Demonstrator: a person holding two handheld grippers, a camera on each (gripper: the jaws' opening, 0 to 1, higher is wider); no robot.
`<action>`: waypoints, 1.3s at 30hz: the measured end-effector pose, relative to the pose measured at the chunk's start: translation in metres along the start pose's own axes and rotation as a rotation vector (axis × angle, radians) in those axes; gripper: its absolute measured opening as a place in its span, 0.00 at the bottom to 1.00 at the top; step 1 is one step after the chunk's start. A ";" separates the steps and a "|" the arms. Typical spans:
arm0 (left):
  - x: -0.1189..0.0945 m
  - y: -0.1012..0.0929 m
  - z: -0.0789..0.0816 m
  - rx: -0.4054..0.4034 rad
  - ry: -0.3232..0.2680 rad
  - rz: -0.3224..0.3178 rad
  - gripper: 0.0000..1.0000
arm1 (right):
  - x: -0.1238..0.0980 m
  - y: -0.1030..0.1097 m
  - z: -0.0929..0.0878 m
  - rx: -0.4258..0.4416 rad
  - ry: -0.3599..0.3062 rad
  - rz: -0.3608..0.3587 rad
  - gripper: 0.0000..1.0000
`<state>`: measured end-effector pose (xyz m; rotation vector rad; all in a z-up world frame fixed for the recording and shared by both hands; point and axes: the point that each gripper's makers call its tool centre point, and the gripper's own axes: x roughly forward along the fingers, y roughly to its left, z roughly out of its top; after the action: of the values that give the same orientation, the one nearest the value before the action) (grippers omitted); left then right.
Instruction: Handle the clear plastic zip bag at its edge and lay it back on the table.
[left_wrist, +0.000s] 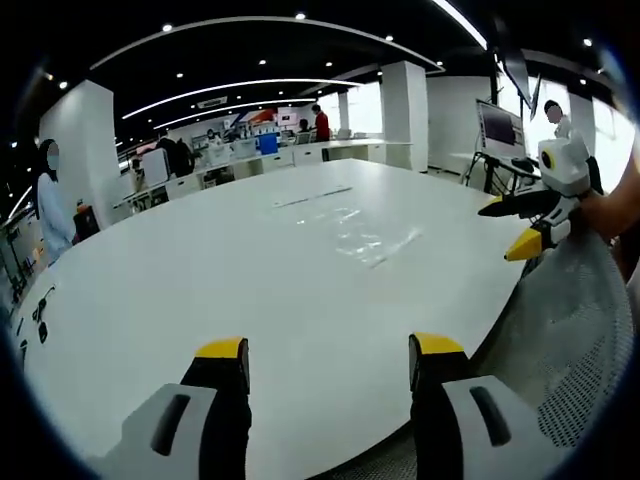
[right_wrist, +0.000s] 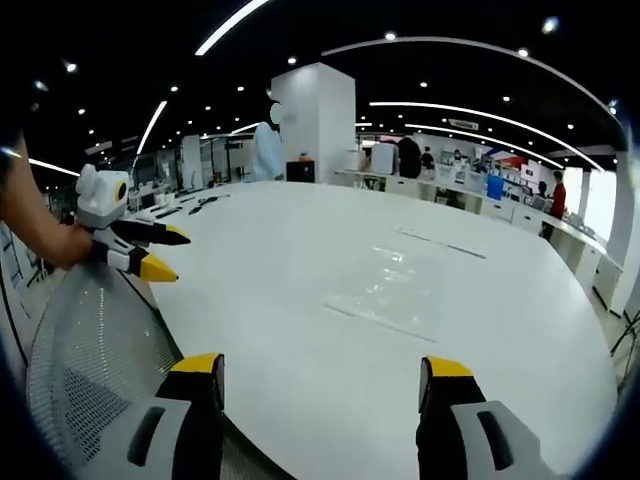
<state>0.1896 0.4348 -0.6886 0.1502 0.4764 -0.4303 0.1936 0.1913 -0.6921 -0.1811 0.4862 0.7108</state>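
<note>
Clear zip bag (right_wrist: 395, 285) lies flat on worktop (left_wrist: 200, 280), ahead of your 2 wide-open, empty hand-held grippers (left_wrist: 325, 362) (right_wrist: 322, 380); thin, limp, slippery—pinch its near edge.

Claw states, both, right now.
Left claw: open, empty, off the zip bag.
Right claw: open, empty.

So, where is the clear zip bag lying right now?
The clear zip bag lies flat on the white table, ahead of both open grippers; in the left gripper view it is right of centre.
</note>
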 end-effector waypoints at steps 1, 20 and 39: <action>0.000 0.000 0.000 0.001 0.000 0.001 0.62 | 0.000 0.000 0.000 -0.001 0.001 -0.002 0.79; 0.000 0.002 -0.003 0.011 0.015 0.008 0.61 | -0.001 -0.002 0.000 -0.004 0.004 -0.014 0.78; 0.000 0.001 -0.005 0.013 0.015 0.005 0.59 | -0.001 -0.001 -0.001 -0.008 0.010 -0.017 0.77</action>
<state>0.1886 0.4371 -0.6928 0.1669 0.4884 -0.4280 0.1937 0.1895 -0.6927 -0.1962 0.4912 0.6950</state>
